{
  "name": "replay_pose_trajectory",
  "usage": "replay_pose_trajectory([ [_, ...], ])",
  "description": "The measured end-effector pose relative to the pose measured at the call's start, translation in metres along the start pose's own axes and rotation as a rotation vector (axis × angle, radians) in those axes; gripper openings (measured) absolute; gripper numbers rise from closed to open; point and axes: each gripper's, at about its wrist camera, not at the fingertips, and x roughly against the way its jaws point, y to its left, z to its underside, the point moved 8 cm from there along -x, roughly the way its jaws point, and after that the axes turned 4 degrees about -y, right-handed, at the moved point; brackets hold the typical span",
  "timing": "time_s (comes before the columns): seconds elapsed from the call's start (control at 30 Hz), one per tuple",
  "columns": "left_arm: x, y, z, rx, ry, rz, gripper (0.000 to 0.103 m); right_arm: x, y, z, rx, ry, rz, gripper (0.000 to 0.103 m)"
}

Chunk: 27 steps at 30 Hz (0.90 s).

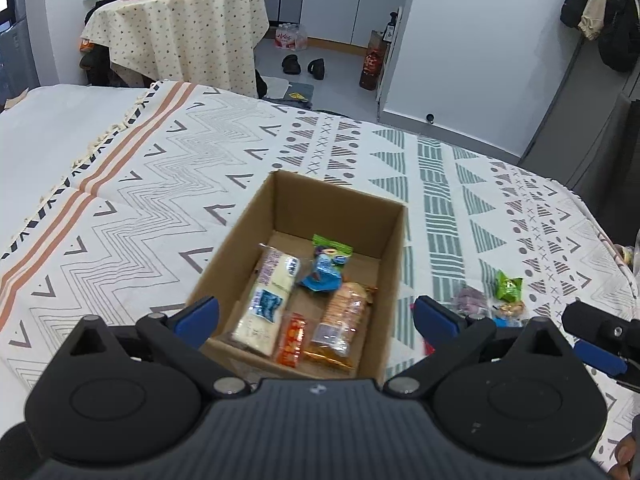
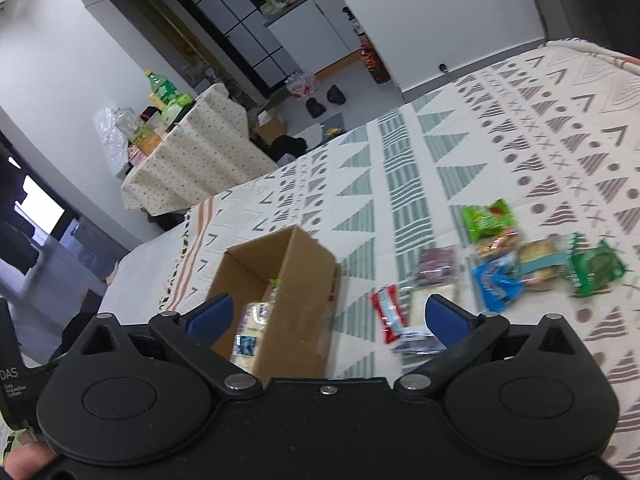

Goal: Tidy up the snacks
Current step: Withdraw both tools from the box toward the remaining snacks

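"DAS" readable on left gripper (image 2: 12, 376); snack labels illegible.

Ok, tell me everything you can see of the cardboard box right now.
The cardboard box is plain brown corrugated card, rectangular and open-topped, with no flaps showing. It sits upright on the patterned bedspread. Inside, lying flat on its floor, are a long white packet, a blue and green pouch, a clear cracker sleeve and a small orange packet. Clear tape shows on one outer wall. Neither hand-held gripper touches it.

Both tongs hang in the air, empty: left tongs (image 1: 316, 316) spread wide, right tongs (image 2: 328, 318) spread wide, tilted.
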Motion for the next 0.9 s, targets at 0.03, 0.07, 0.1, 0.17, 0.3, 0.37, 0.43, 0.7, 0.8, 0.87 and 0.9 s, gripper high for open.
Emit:
replay_pose_trajectory([
  [0.03, 0.002, -0.004, 0.001, -0.003, 0.000, 0.000, 0.103, 0.003, -0.004, -0.002, -0.002, -0.005, 0.009, 0.103],
  [0.07, 0.004, -0.008, 0.002, -0.012, 0.004, -0.004, 0.103, 0.007, -0.010, -0.004, -0.008, -0.010, 0.019, 0.103],
  [0.1, 0.005, -0.011, 0.003, -0.030, 0.011, -0.017, 0.103, 0.010, -0.013, -0.005, -0.015, -0.014, 0.025, 0.103],
  [0.17, 0.008, -0.019, 0.006, -0.072, 0.028, -0.043, 0.103, 0.018, -0.023, -0.010, -0.033, -0.027, 0.030, 0.103],
  [0.3, 0.015, -0.029, 0.011, -0.063, 0.083, -0.068, 0.103, 0.029, -0.037, -0.017, -0.032, -0.036, 0.036, 0.103],
  [0.37, 0.020, -0.033, 0.014, -0.033, 0.102, -0.081, 0.103, 0.031, -0.046, -0.018, -0.031, -0.028, 0.032, 0.103],
  [0.43, 0.026, -0.041, 0.015, -0.023, 0.109, -0.075, 0.103, 0.033, -0.057, -0.019, -0.046, -0.016, 0.043, 0.103],
  [0.7, 0.042, -0.075, 0.022, -0.001, 0.085, -0.089, 0.103, 0.045, -0.090, -0.012, -0.074, -0.004, 0.067, 0.103],
  [0.8, 0.048, -0.090, 0.026, 0.023, 0.056, -0.110, 0.103, 0.046, -0.108, -0.007, -0.104, 0.009, 0.078, 0.103],
  [0.87, 0.046, -0.103, 0.031, 0.032, 0.070, -0.094, 0.103, 0.046, -0.121, -0.006, -0.145, 0.015, 0.096, 0.103],
  [0.9, 0.045, -0.109, 0.035, 0.033, 0.078, -0.087, 0.103, 0.046, -0.126, -0.006, -0.162, 0.014, 0.099, 0.103],
])
